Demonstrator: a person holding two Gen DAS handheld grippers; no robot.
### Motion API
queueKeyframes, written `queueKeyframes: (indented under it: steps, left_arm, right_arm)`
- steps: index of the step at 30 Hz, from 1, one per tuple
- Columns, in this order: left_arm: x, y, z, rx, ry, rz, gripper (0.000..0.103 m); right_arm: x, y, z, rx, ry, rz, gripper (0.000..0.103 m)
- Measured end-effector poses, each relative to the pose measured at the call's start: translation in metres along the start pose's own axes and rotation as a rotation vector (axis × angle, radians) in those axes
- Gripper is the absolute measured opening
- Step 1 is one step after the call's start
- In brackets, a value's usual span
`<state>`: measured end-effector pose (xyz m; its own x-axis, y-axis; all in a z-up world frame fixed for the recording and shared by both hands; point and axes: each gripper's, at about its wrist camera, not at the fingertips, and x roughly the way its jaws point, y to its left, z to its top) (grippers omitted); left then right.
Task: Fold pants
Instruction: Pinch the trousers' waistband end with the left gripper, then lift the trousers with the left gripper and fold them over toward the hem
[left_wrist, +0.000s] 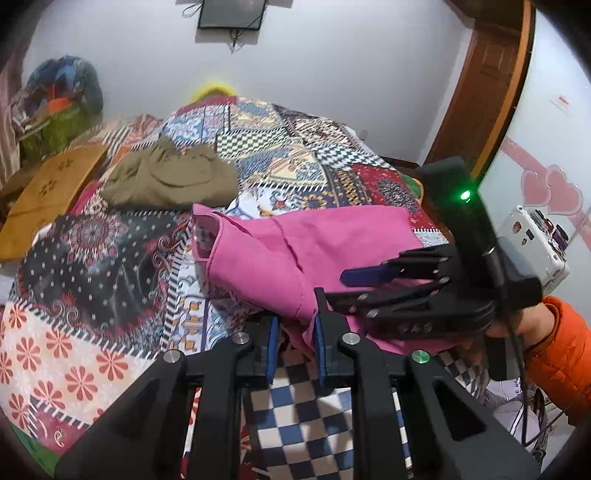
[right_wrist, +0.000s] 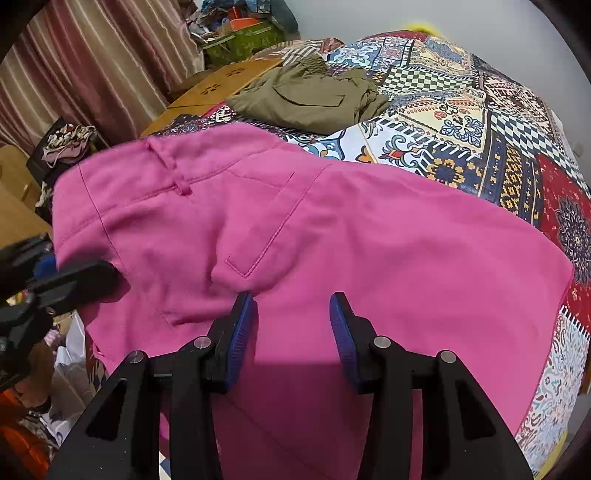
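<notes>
Pink pants (right_wrist: 332, 240) on patterned quilt (left_wrist: 110, 295), pocket only in right view; left tool (left_wrist: 295, 325) and right tool (right_wrist: 291, 306) both apart.

Nothing legible is showing — the red mark on the white wall sticker (left_wrist: 562, 100), right of the wooden door frame (left_wrist: 491, 81), is blurring out.

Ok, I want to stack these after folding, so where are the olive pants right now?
The olive pants lie on the patchwork bedspread beyond the pink pants, toward the bed's far left, near the wooden board.
</notes>
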<state>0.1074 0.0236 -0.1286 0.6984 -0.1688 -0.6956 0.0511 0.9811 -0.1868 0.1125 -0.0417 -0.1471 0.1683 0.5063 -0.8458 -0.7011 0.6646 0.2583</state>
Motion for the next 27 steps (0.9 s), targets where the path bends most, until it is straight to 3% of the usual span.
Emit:
queueKeyframes:
  steps: [7,14,20,27]
  left_arm:
    - [-0.011,-0.019,0.010,0.061,-0.037,0.008,0.015]
    - [-0.020,-0.036,0.017,0.114,-0.054,0.010,0.015]
    - [-0.023,-0.061,0.021,0.167,-0.064,-0.014,0.015]
    - [-0.022,-0.092,0.025,0.221,-0.066,-0.049,0.015]
  right_arm:
    - [-0.030,-0.010,-0.009,0.068,-0.064,0.031,0.040]
    - [-0.074,-0.013,-0.048,0.047,-0.114,-0.068,0.040]
    - [-0.065,-0.024,-0.074,0.097,-0.087,-0.041,0.040]
    - [-0.062,-0.027,-0.082,0.121,-0.120,-0.018,0.042]
